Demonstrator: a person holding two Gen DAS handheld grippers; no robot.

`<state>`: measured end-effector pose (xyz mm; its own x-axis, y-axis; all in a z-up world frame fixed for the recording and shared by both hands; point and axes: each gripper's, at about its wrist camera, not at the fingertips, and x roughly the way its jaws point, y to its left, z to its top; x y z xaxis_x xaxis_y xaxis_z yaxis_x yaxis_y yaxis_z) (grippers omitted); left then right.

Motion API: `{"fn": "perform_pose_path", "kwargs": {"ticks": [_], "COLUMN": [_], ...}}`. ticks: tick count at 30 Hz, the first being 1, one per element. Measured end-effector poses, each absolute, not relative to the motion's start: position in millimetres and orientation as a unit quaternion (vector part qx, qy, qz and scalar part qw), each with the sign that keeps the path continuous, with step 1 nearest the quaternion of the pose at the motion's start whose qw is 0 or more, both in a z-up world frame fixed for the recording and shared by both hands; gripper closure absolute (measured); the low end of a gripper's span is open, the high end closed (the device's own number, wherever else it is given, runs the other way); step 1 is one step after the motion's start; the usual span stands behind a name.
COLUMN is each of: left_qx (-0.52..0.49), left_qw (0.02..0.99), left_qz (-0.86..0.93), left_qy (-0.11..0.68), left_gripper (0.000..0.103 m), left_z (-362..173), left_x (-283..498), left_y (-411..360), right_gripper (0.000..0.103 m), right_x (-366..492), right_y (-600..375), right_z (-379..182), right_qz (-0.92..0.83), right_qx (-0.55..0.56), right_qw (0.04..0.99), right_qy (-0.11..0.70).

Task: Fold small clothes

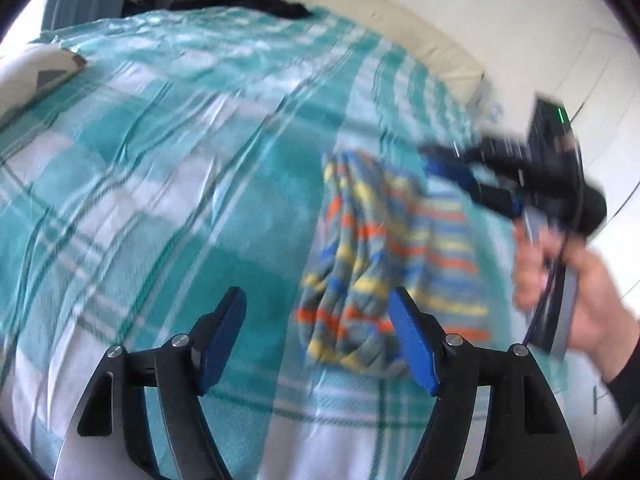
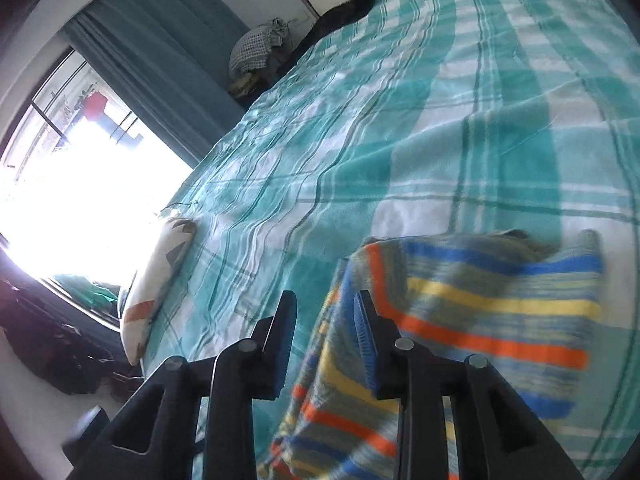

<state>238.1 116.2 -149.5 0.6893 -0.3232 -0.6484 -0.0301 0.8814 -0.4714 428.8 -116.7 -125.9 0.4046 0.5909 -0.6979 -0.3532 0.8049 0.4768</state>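
One striped garment (image 1: 384,264), rumpled on the teal plaid bedspread (image 1: 160,160) at 3 o'clock of centre. Left gripper (image 1: 316,340): spread wide, holding nothing. Right gripper (image 2: 324,344): partly parted, apparently empty, right beside the cloth's edge. Soft, light, floppy knit, probably; best pinched at corners or hem.
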Motion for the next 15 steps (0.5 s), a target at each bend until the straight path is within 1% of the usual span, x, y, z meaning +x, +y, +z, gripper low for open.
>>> {"fn": "perform_pose_path", "kwargs": {"ticks": [3,5,7,8,9,10,11,12,13,15], "left_qx": [-0.216,-0.187,-0.138,-0.120,-0.106,-0.091,-0.105,-0.136,-0.155,-0.163], "left_qw": [0.887,0.880,0.879,0.876,0.874,0.871,0.867,0.864,0.859,0.856], "left_qz": [-0.135,-0.166,-0.157,-0.144,-0.125,-0.095,-0.084,-0.077,-0.076,-0.080], "left_qy": [0.385,0.403,0.428,0.443,0.457,0.473,0.480,0.479,0.482,0.485], "left_gripper": [0.029,0.029,0.028,0.031,0.055,0.066,0.070,0.064,0.064,0.063], "left_z": [-136.7,-136.0,-145.7,-156.4,-169.2,-182.8,-193.3,-198.4,-199.5,-189.6], "left_x": [259.9,287.7,310.1,324.4,341.2,351.4,356.2,356.4,356.1,352.3], "left_y": [99.4,76.5,51.3,44.3,44.0,44.9,54.0,66.2,73.2,78.0], "right_gripper": [0.073,0.073,0.073,0.073,0.073,0.073,0.073,0.073,0.074,0.075], "right_x": [393.3,369.6,348.6,340.2,330.9,324.9,320.6,317.2,312.6,302.4], "right_y": [-147.4,-162.0,-168.7,-170.2,-169.1,-169.2,-167.9,-164.8,-164.1,-168.4], "right_z": [-105.0,-101.4,-103.8,-107.5,-117.1,-127.2,-144.3,-173.0,-192.6,-197.1], "right_qz": [0.267,0.262,0.264,0.267,0.274,0.278,0.280,0.271,0.263,0.254], "right_qx": [0.054,0.017,-0.012,-0.020,-0.023,-0.021,-0.019,-0.027,-0.031,-0.011], "right_qw": [0.852,0.857,0.859,0.859,0.854,0.849,0.841,0.828,0.822,0.847], "right_qy": [0.447,0.443,0.439,0.437,0.442,0.449,0.463,0.490,0.505,0.468]}}
